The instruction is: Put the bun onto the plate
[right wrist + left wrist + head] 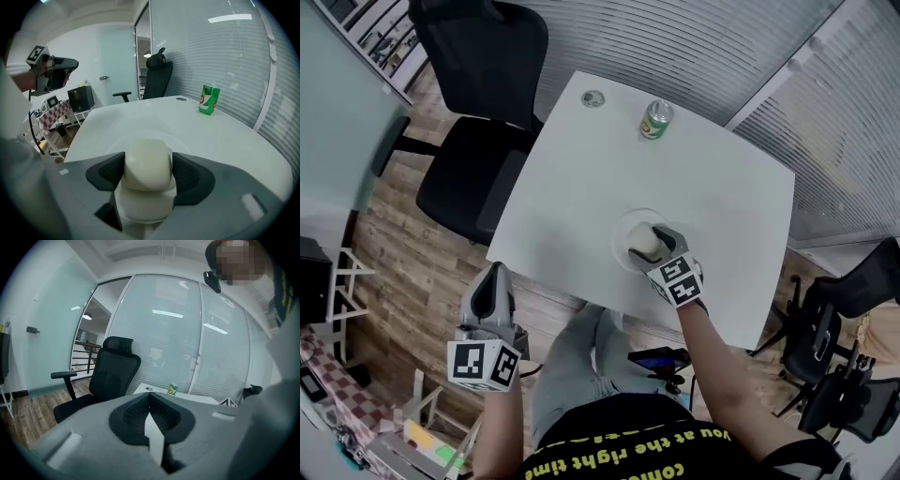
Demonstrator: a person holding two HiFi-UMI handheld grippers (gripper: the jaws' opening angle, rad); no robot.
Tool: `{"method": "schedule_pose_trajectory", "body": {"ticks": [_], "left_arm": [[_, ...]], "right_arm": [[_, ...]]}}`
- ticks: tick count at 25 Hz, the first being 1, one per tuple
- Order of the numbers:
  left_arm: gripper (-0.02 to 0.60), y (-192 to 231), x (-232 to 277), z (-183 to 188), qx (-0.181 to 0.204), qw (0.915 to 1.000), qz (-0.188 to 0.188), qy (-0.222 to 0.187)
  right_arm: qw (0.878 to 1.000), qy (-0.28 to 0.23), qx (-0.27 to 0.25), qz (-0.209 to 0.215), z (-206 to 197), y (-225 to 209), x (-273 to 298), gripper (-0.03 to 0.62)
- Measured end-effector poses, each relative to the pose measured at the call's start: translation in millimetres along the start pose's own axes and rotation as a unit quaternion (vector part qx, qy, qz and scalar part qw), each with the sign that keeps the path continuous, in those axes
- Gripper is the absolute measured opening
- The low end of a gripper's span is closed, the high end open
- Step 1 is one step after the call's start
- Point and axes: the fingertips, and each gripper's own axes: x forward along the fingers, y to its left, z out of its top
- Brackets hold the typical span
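A pale bun point(644, 242) sits between the pads of my right gripper point(650, 241), which is shut on it. The bun is over a white plate point(622, 228) near the front edge of the white table point(722, 197). In the right gripper view the bun point(146, 168) fills the gap between both dark pads of the right gripper point(147, 161), and the plate point(140, 133) lies right beneath; whether the bun rests on it I cannot tell. My left gripper point(495, 274) hangs off the table's left front corner, over the floor. Seen along its own jaws, the left gripper point(150, 399) is shut and holds nothing.
A green can point(655, 119) stands at the table's far side, with a small round disc point(592, 97) to its left. A black office chair point(478, 94) stands at the table's left. More black chairs point(839, 328) are at the right.
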Motion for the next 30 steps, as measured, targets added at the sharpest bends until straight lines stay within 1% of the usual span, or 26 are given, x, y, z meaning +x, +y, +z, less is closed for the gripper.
{"method": "schedule_pose_trajectory", "body": {"ticks": [12,15,16,25,30], "left_arm": [[0.000,-8,-2,7,0.005,0.9999,-0.009,-0.009],[0.001,-13,-1,10,0.007,0.9998,-0.014,-0.012],[0.000,-14,0,11,0.008,0.9997,-0.016,-0.013],[0.001,-22,5,18,0.013,0.9994,-0.026,-0.020],[0.001,-26,7,20,0.017,0.9991,-0.032,-0.021]], "right_arm": [[0.999,-0.029,0.023,0.000,13,-4,-22,0.331],[0.999,-0.040,0.026,-0.004,17,-7,-29,0.315],[0.999,-0.045,0.026,-0.006,20,-8,-31,0.305],[0.997,-0.077,0.017,-0.013,37,-12,-52,0.106],[0.996,-0.091,0.012,-0.018,43,-13,-61,0.021]]}}
